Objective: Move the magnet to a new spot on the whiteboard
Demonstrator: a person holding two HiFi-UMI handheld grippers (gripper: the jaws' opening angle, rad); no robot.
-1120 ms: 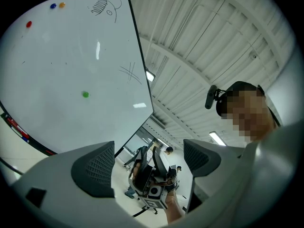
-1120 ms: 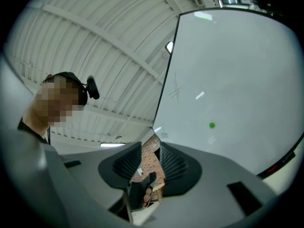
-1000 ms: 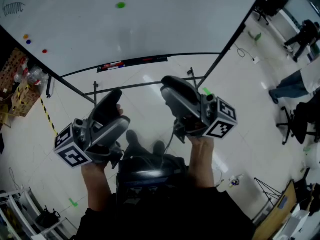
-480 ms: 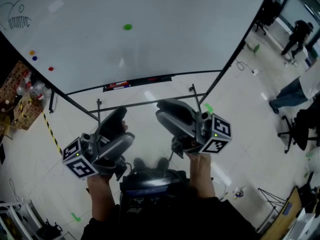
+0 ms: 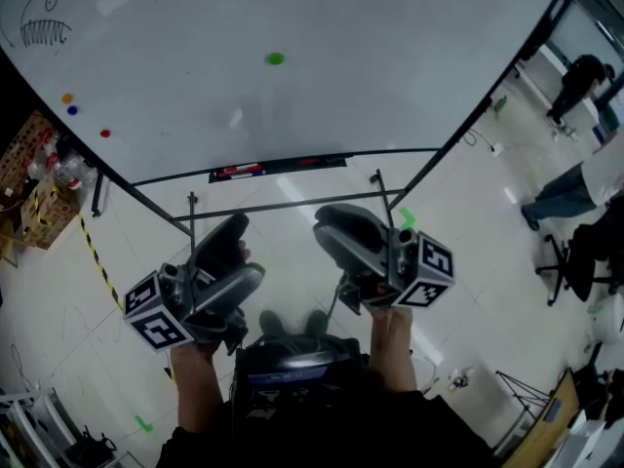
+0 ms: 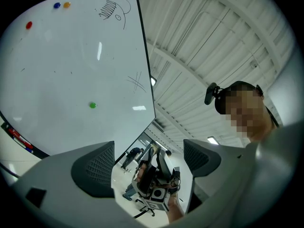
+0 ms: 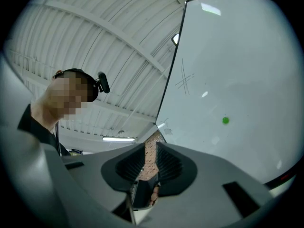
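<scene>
Spotted green magnet (image 5: 275,58) stuck on whiteboard (image 5: 390,76), upper middle, alone, well apart from both tools. Showed as a small dot in both gripper views too.

Could not see whiteboard's top or left edge in head view: cut off by frame. Caught doodle (image 5: 44,29) at top left, partly clipped. Made out orange magnet (image 5: 66,97), blue magnet (image 5: 72,110) and red magnet (image 5: 105,134) only as tiny specks near the left rim. Could not identify the items on tray (image 5: 278,168) under the board: too small.

Against a second ago: found green magnet lower and further right in head view, with more board showing. Found both tools sitting a bit lower in frame.

Held left tool (image 5: 232,230) in left hand (image 5: 192,351), tilted up toward board, jaws spread wide, released, nothing between. Held right tool (image 5: 336,220) in right hand (image 5: 387,317), likewise tilted up. Had just been closing its jaws down to a narrow slit, nothing between, clamped on nothing. Kept the two tools side by side, marker cubes outward.
</scene>
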